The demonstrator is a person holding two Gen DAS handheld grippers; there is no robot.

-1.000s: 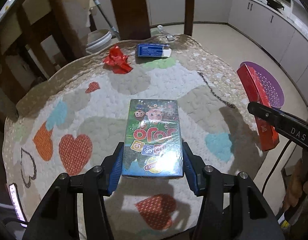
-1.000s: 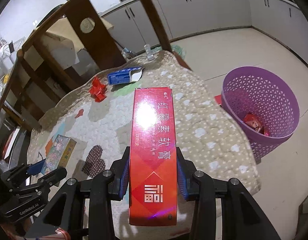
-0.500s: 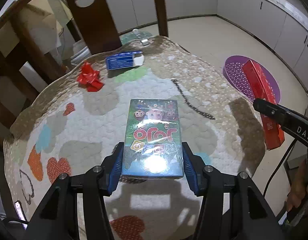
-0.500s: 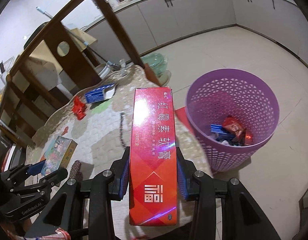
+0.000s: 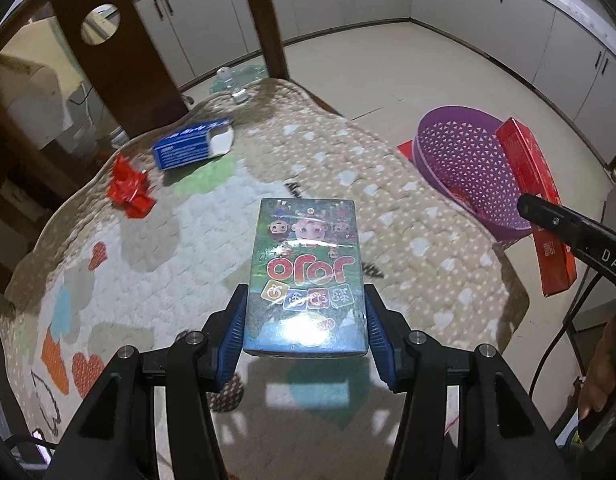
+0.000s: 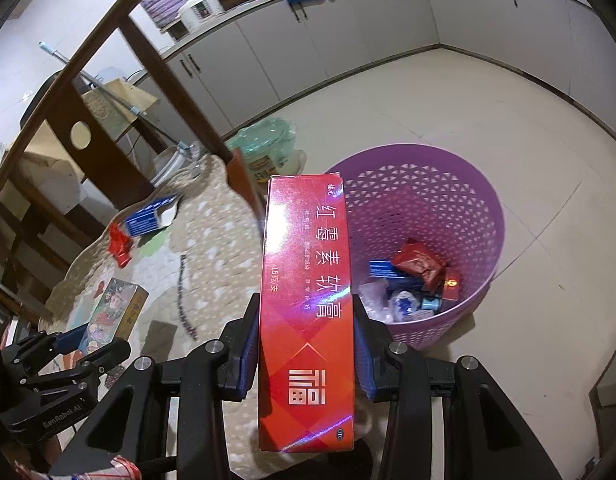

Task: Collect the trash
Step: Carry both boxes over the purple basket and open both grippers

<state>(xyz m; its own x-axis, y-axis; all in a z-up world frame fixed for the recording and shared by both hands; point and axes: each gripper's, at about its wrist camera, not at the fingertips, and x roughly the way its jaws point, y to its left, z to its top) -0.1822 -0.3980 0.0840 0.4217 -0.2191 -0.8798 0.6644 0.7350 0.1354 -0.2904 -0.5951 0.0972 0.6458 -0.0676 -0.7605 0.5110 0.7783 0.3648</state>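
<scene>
**Two boxes held up near the bin**

We hold a cartoon box [image 5: 307,276] in our left gripper [image 5: 306,334]. The blue pads press on both of its sides, so the jaws are partly shut on it. The box hangs over the quilt [image 5: 212,216] on the table.

We hold a long red box [image 6: 306,304] in our right gripper [image 6: 304,354]. Its jaws squeeze it from both sides too. The far end of the red box sticks out past the table edge, over the near rim of the purple bin [image 6: 480,208].

The bin stands on the floor just beside the table. The floor around it is open, with cupboards well behind. The bin's top is wide open. Inside we see a red wrapper [image 6: 418,264], a blue pack [image 6: 388,270] and some crumpled bits.

On the quilt lie a blue box [image 5: 192,149] and red paper [image 5: 129,190], near the far edge by a chair [image 5: 124,52].
</scene>
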